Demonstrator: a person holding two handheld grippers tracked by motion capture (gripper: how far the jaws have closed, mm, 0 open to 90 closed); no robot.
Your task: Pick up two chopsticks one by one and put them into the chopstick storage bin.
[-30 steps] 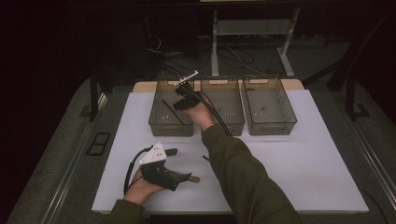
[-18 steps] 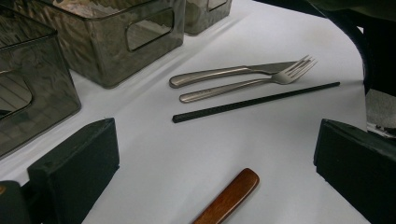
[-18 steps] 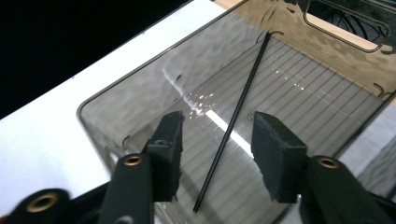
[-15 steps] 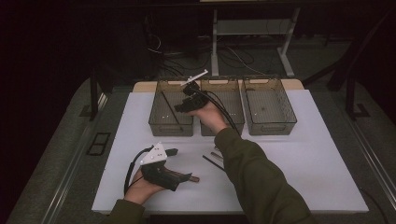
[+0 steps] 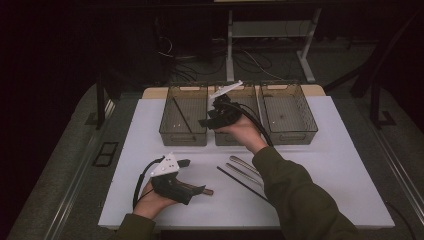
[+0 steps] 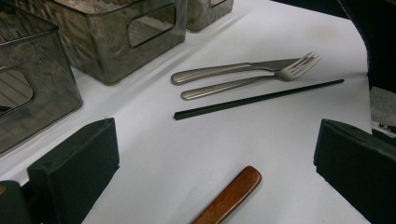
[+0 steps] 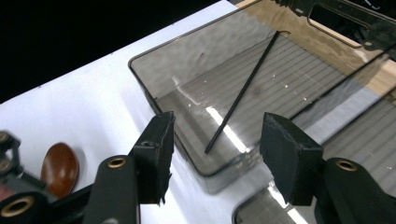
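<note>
Above the row of three smoky clear plastic bins, the right tool [image 5: 210,121] hangs with its jaws spread and nothing between them; they have just been opening. Just ahead of its tips, a thin black chopstick [image 7: 243,93] leans inside the left-hand bin [image 5: 170,132], one end on the bin's floor, the other against the far rim. Nearer the person, the left tool [image 5: 192,176] rests on the white table [image 5: 340,170], jaws wide apart around a brown wooden handle [image 6: 229,198]. Beyond its tips lie a second black chopstick [image 6: 257,99], a steel fork [image 6: 252,81] and a steel knife [image 6: 224,71].
</note>
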